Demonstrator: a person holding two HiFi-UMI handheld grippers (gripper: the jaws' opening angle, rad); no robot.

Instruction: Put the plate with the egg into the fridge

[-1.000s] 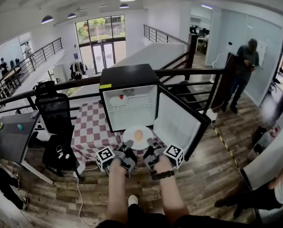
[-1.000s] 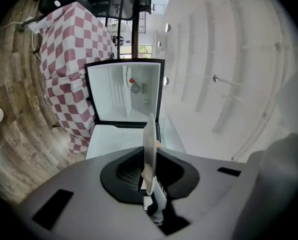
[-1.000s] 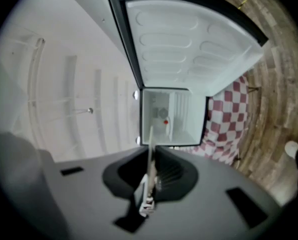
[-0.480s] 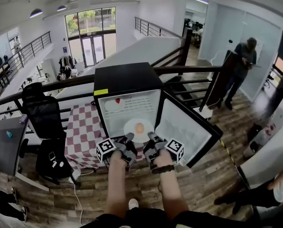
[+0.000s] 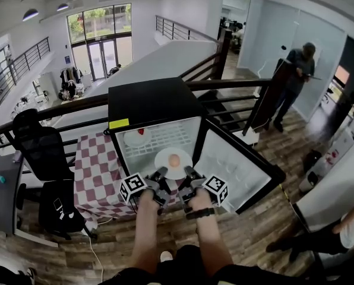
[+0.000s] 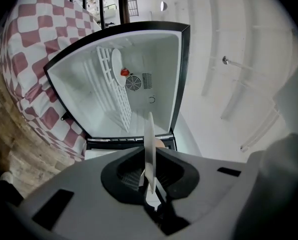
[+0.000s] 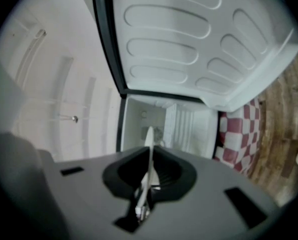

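A white plate (image 5: 173, 162) with an egg (image 5: 173, 159) on it hangs at the mouth of the open fridge (image 5: 150, 103). My left gripper (image 5: 160, 183) is shut on the plate's near left rim, and my right gripper (image 5: 186, 181) is shut on its near right rim. In the left gripper view the plate (image 6: 149, 149) shows edge-on between the jaws, with the fridge's white inside (image 6: 124, 84) straight ahead. The right gripper view shows the plate's rim (image 7: 148, 149) clamped too, under the open door (image 7: 199, 39).
The fridge door (image 5: 236, 165) swings out to the right. On the wire shelf (image 5: 165, 136) inside lies another small plate (image 5: 138, 136) with something red. The fridge stands on a red-checked cloth (image 5: 94, 171). A black chair (image 5: 43, 153) is at left, a railing (image 5: 224, 85) behind, a person (image 5: 293, 85) far right.
The plate with the egg has come up from in front of the fridge to its opening, still held by both grippers. The head view has moved closer to the fridge.
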